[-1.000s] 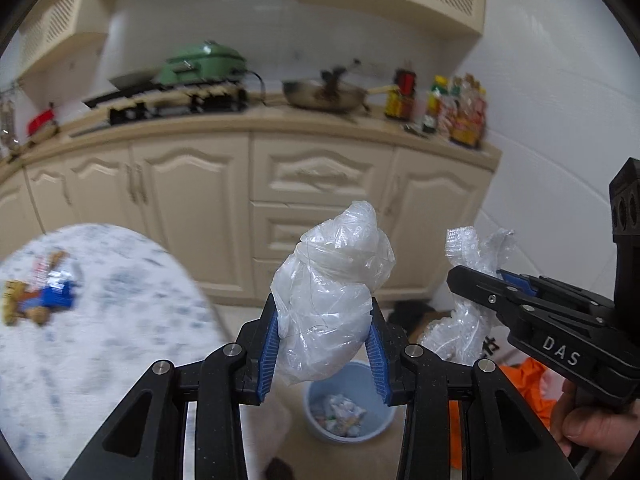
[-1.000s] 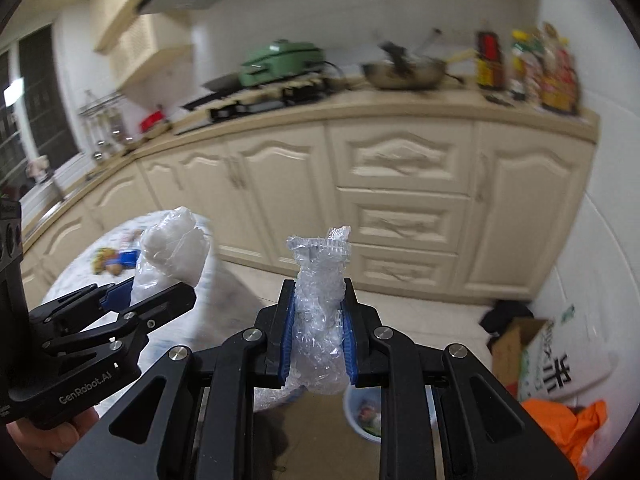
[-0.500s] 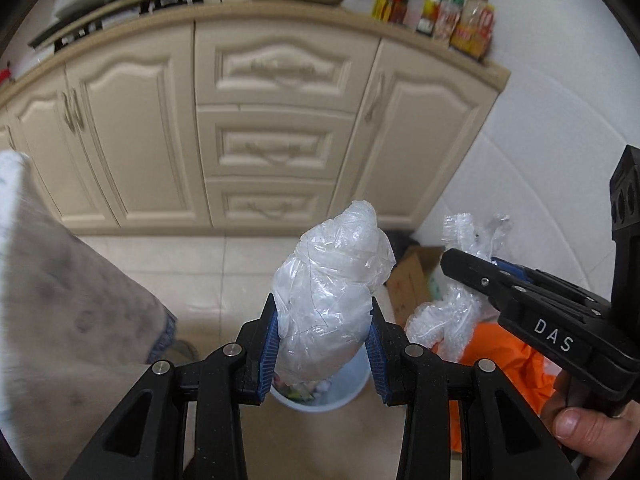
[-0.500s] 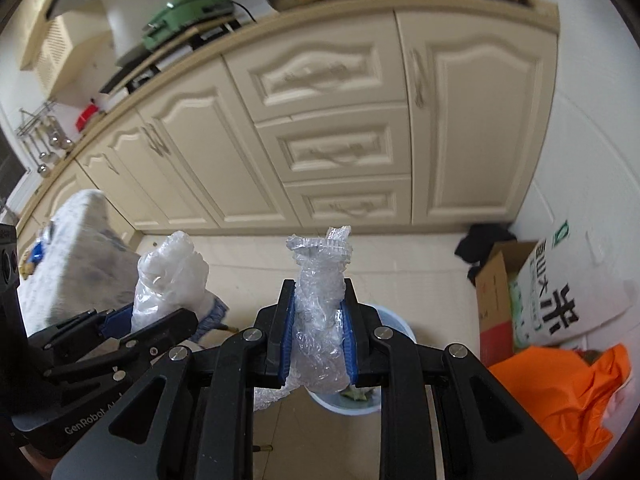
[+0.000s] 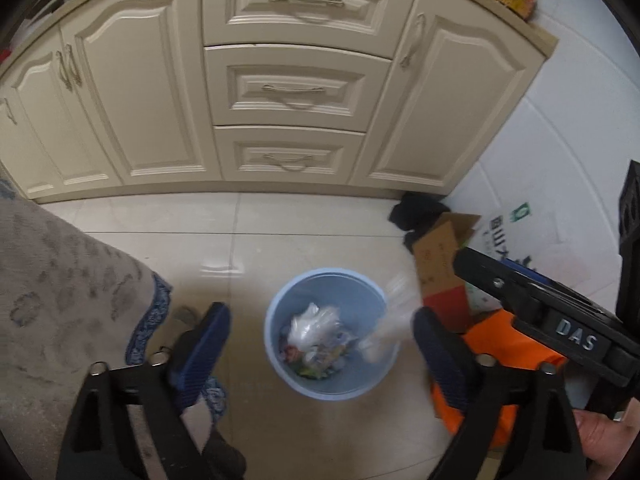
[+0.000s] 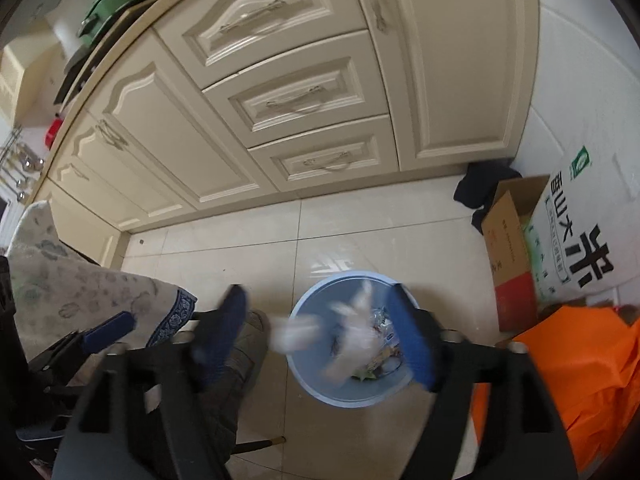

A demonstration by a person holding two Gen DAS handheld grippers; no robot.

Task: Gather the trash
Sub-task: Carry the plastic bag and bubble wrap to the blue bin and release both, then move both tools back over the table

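A light blue trash bin (image 5: 280,364) stands on the tiled floor, holding mixed trash; it also shows in the right wrist view (image 6: 308,376). My left gripper (image 5: 320,344) is open and empty above it. A white plastic bag (image 5: 316,326) lies in the bin. A blurred clear plastic piece (image 5: 386,328) is falling at the bin's right rim. My right gripper (image 6: 320,344) is open above the bin, with blurred white plastic (image 6: 352,340) dropping between its fingers. The right gripper's body (image 5: 560,320) shows at the right of the left wrist view.
Cream kitchen cabinets (image 5: 296,92) stand behind the bin. A cloth-covered table edge (image 5: 72,300) is at the left. A cardboard box (image 6: 512,248), a white sack (image 6: 580,232) and an orange bag (image 6: 580,372) sit right of the bin. A dark cloth (image 6: 480,188) lies by the cabinet.
Both grippers have tilted down over the bin and opened. The white bag left the left gripper and lies in the bin; the bubble wrap left the right gripper and is falling.
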